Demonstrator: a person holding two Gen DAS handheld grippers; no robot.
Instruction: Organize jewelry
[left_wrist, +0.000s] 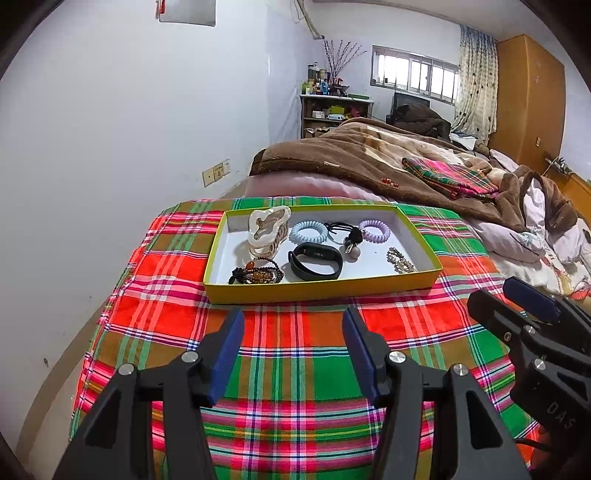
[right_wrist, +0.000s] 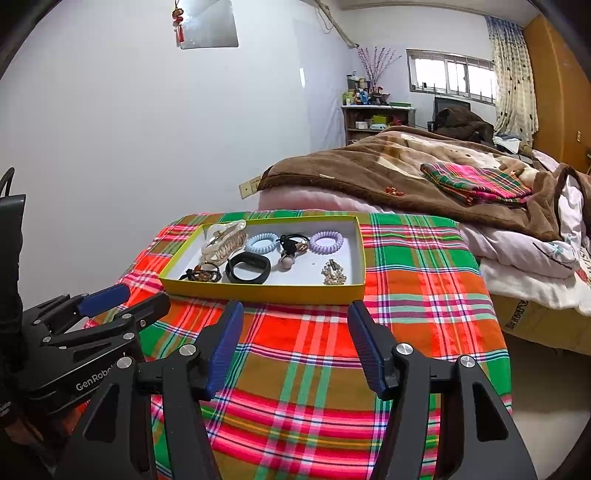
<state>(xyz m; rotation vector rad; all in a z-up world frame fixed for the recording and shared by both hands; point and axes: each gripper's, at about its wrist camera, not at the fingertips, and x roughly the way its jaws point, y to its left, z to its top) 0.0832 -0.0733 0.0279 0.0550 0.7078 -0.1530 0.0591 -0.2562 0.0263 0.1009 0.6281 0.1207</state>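
Note:
A shallow yellow box (left_wrist: 321, 288) (right_wrist: 266, 293) with a white inside sits on a plaid-covered table. In it lie a cream hair claw (left_wrist: 267, 230) (right_wrist: 225, 242), a blue coil hair tie (left_wrist: 308, 232) (right_wrist: 261, 242), a purple coil tie (left_wrist: 374, 230) (right_wrist: 326, 242), a black elastic with charms (left_wrist: 345, 236) (right_wrist: 291, 247), a black wristband (left_wrist: 315, 261) (right_wrist: 248, 267), a dark bead bracelet (left_wrist: 256, 273) (right_wrist: 203, 274) and a pearl clip (left_wrist: 400, 260) (right_wrist: 333, 272). My left gripper (left_wrist: 293, 321) and right gripper (right_wrist: 295, 314) are open and empty, short of the box's near wall.
The plaid cloth (left_wrist: 295, 369) drapes over the table edges. A bed with a brown blanket (left_wrist: 369, 158) and a folded plaid cloth (left_wrist: 450, 175) lies beyond. A white wall (left_wrist: 110, 147) is on the left. The right gripper shows in the left wrist view (left_wrist: 517, 314).

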